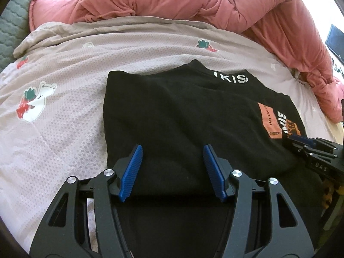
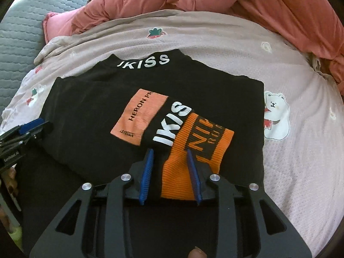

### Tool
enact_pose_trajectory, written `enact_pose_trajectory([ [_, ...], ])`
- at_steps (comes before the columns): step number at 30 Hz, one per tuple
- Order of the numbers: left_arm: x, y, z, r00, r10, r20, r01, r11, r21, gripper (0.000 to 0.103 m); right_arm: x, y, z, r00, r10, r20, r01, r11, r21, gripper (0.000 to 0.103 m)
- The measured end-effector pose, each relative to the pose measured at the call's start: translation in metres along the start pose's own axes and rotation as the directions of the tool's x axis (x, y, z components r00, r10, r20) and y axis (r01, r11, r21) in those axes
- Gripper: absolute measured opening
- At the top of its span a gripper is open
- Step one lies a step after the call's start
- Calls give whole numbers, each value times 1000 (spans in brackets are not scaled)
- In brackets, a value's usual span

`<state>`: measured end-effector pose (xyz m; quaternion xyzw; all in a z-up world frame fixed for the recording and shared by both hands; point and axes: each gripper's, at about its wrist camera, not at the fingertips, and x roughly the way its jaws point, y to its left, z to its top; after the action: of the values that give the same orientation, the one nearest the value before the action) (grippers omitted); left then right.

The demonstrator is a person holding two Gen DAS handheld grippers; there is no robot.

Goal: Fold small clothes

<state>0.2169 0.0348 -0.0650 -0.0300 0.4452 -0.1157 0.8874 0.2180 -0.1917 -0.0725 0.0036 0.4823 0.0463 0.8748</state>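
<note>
A black sweatshirt [image 1: 182, 116] lies partly folded on the bed, collar with white letters at the far side; it also shows in the right wrist view [image 2: 90, 111]. Its sleeve with an orange cuff [image 2: 193, 157] and a salmon patch [image 2: 142, 116] is folded across the body. My left gripper [image 1: 172, 150] is open over the near left part of the shirt, holding nothing. My right gripper [image 2: 169, 152] is open with its blue pads either side of the orange cuff, not closed on it. Each gripper shows at the edge of the other's view.
The shirt rests on a pale pink sheet [image 1: 64, 129] printed with bears and strawberries. A bunched coral-pink quilt [image 1: 193, 2] lies along the far side and right. A grey quilted mattress [image 2: 19, 34] shows at the far left.
</note>
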Motion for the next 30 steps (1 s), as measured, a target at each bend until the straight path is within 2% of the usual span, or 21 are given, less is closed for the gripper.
enact_pose_trajectory([
  [8,-16,1,-5,1000,-5,15,5,1000,-3,51,-21,-5,-5,999,26,26,-26,1000,9,34],
  [10,-21,2,-6,1000,-2,24,2,1000,-5,51,-27,-8,-6,999,34,36,-35,999,14,40],
  [12,-26,3,-8,1000,2,30,-2,1000,-7,51,-33,-10,-7,998,43,45,-44,999,20,42],
  [15,-34,7,-11,999,9,44,-8,1000,-22,51,-41,-15,-10,997,46,56,-47,998,28,52],
  [18,-41,15,-14,998,18,57,-15,999,-46,51,-47,-20,-11,997,53,64,-55,998,37,53],
  [20,-48,19,-15,997,22,68,-18,998,-59,51,-50,-22,-13,997,50,67,-53,998,39,58],
  [22,-53,21,-18,997,28,73,-23,998,-66,57,-56,-26,-15,996,56,74,-59,997,41,61],
  [26,-59,27,-23,997,47,67,-42,996,-84,61,-64,-32,-18,996,52,78,-56,997,49,61],
  [30,-70,29,-27,996,53,76,-46,995,-89,71,-75,-37,-22,994,54,94,-59,997,56,62],
])
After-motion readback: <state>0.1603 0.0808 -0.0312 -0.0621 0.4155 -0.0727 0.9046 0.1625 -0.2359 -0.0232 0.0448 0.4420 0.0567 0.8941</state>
